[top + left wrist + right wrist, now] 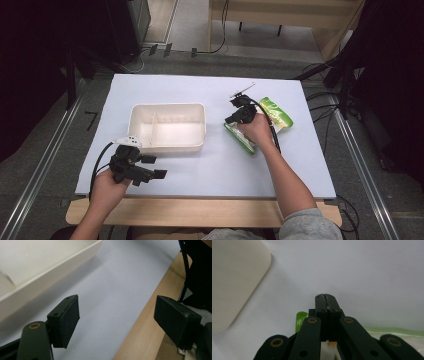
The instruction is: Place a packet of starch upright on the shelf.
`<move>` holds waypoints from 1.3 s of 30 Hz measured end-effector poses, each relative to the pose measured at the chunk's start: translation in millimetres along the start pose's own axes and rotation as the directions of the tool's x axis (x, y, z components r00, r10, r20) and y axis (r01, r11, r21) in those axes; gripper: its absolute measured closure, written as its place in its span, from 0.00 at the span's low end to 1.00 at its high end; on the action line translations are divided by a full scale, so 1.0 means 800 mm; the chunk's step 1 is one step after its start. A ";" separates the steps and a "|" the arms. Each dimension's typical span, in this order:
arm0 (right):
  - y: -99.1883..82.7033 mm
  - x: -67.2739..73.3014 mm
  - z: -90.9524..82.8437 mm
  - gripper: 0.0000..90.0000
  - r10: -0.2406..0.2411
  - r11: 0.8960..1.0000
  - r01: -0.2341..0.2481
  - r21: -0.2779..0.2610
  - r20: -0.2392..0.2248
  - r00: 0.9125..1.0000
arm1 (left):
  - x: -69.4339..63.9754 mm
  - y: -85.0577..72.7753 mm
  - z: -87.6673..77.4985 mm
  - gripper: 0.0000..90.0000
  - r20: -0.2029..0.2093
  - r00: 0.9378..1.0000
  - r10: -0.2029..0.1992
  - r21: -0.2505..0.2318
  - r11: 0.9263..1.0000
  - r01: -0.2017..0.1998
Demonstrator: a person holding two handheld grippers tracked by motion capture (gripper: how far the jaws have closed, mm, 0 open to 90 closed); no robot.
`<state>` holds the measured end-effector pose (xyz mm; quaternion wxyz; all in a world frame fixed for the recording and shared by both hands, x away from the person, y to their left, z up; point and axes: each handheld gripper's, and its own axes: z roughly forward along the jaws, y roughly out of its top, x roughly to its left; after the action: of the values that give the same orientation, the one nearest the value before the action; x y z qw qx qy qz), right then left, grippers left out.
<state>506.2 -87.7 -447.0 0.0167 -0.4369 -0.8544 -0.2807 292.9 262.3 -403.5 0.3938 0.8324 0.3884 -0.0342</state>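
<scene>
resting nearest the person, the left hand-held gripper (150, 167) sits low over the front of the desk (215, 165), its jaws spread wide with nothing between them, just in front of the white divided tray (167, 127). in its own view the tray's wall (50, 272) runs close past the pads (71, 320).

further in, the right hand-held gripper (239, 111) is over the green snack pouch (265, 122), which lies flat on the desk to the right of the tray, apart from it. its jaws are pressed fully together (327, 302); the right gripper view shows the pouch's green edge (300, 321) below and behind the tips, and i cannot tell whether a thin fold of the film is pinched, so i read them as closed on nothing.

judging from this, the step in hand is getting a grip on the pouch, probably to move it into the tray. the next move calls for opening the jaws, lowering them around an edge of the pouch, and closing firmly, since slick film can slip.
</scene>
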 end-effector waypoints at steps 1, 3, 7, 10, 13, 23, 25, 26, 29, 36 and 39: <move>-0.001 0.002 0.000 1.00 -0.013 1.000 0.013 0.005 0.000 1.000 | 0.000 0.000 0.000 0.24 -0.001 1.000 0.000 -0.001 1.000 0.000; -0.002 0.004 0.000 1.00 -0.019 1.000 0.019 0.017 -0.013 1.000 | -0.002 0.000 0.001 0.24 -0.001 1.000 0.002 -0.003 1.000 -0.002; -0.009 0.008 -0.001 1.00 -0.031 0.999 0.033 0.025 -0.042 0.999 | -0.002 0.000 0.001 0.24 -0.004 1.000 0.002 -0.002 1.000 -0.002; -0.015 0.012 -0.002 1.00 -0.053 0.998 0.054 0.026 -0.051 0.997 | -0.001 0.000 -0.001 0.24 -0.004 1.000 0.003 0.000 1.000 -0.003; -0.024 0.017 -0.004 1.00 -0.074 0.997 0.076 0.033 -0.071 0.995 | -0.001 0.000 0.000 0.24 -0.003 1.000 0.003 0.000 1.000 -0.003; -0.057 0.029 -0.015 1.00 -0.152 0.984 0.163 0.075 -0.126 0.980 | 0.000 0.000 -0.003 0.24 -0.009 1.000 -0.001 -0.007 1.000 0.001; -0.065 0.027 -0.018 1.00 -0.153 0.984 0.163 0.065 -0.137 0.979 | -0.001 0.000 -0.003 0.24 -0.007 1.000 0.001 -0.010 1.000 -0.001; -0.065 0.027 -0.018 1.00 -0.153 0.984 0.163 0.065 -0.137 0.979 | -0.001 0.000 -0.003 0.24 -0.007 1.000 0.001 -0.010 1.000 -0.001; -0.075 0.023 -0.025 1.00 -0.140 0.987 0.149 0.051 -0.147 0.979 | -0.001 0.000 -0.003 0.24 -0.006 1.000 -0.001 -0.011 1.000 0.001; -0.100 0.010 -0.045 1.00 -0.113 0.993 0.117 0.018 -0.169 0.979 | -0.001 0.000 -0.004 0.24 -0.005 1.000 0.001 -0.011 1.000 -0.001; -0.104 0.009 -0.048 1.00 -0.102 0.995 0.104 0.007 -0.165 0.981 | -0.002 0.000 -0.003 0.24 -0.003 1.000 0.001 -0.016 1.000 -0.001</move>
<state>430.6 -139.5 -451.5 0.0761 -0.3673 -0.8738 -0.3095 291.2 262.9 -401.2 0.3998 0.8296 0.3887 -0.0299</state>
